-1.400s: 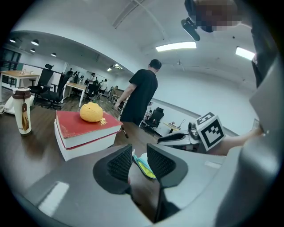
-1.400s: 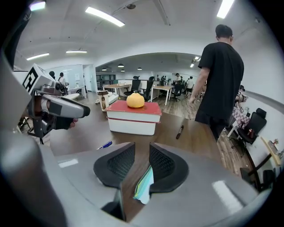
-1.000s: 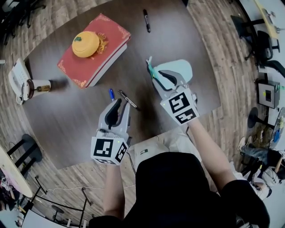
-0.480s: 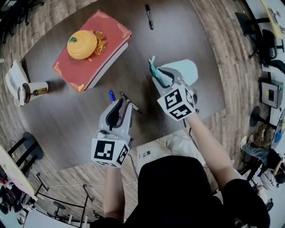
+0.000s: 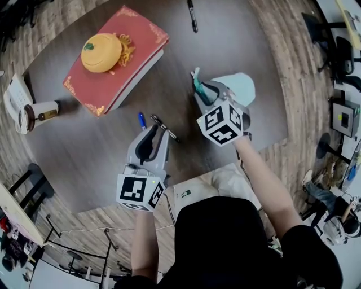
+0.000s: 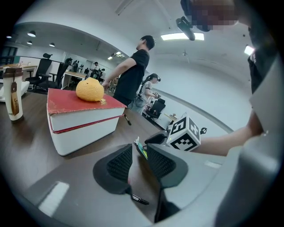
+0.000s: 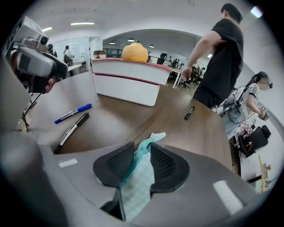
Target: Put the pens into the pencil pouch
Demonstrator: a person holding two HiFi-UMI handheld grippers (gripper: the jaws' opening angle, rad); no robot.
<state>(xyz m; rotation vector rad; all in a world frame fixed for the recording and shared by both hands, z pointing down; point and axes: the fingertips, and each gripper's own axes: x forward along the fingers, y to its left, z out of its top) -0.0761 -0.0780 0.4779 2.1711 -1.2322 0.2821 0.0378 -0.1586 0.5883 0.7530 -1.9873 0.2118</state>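
Note:
My right gripper (image 5: pixel 204 91) is shut on the edge of a mint-green pencil pouch (image 5: pixel 241 87), whose teal zipper end (image 7: pixel 153 139) sticks out past the jaws. The pouch (image 7: pixel 136 188) hangs low over the dark table (image 5: pixel 225 39). A blue pen (image 5: pixel 141 120) and a black-and-silver pen (image 5: pixel 164 128) lie side by side just ahead of my left gripper (image 5: pixel 152 130). That gripper (image 6: pixel 139 156) stands open with nothing between its jaws, the black-and-silver pen (image 6: pixel 136 199) lying under them. A third, black pen (image 5: pixel 192 14) lies at the table's far edge.
A thick red book (image 5: pixel 115 59) with an orange plush fruit (image 5: pixel 101 52) on it lies at the table's far left. A small bottle (image 5: pixel 36 112) stands near the left edge. A person (image 7: pixel 217 57) stands beyond the table. Office chairs surround it.
My right gripper has sunk toward the table with the pouch still in it. The left gripper has hardly moved, and the pens lie where they were.

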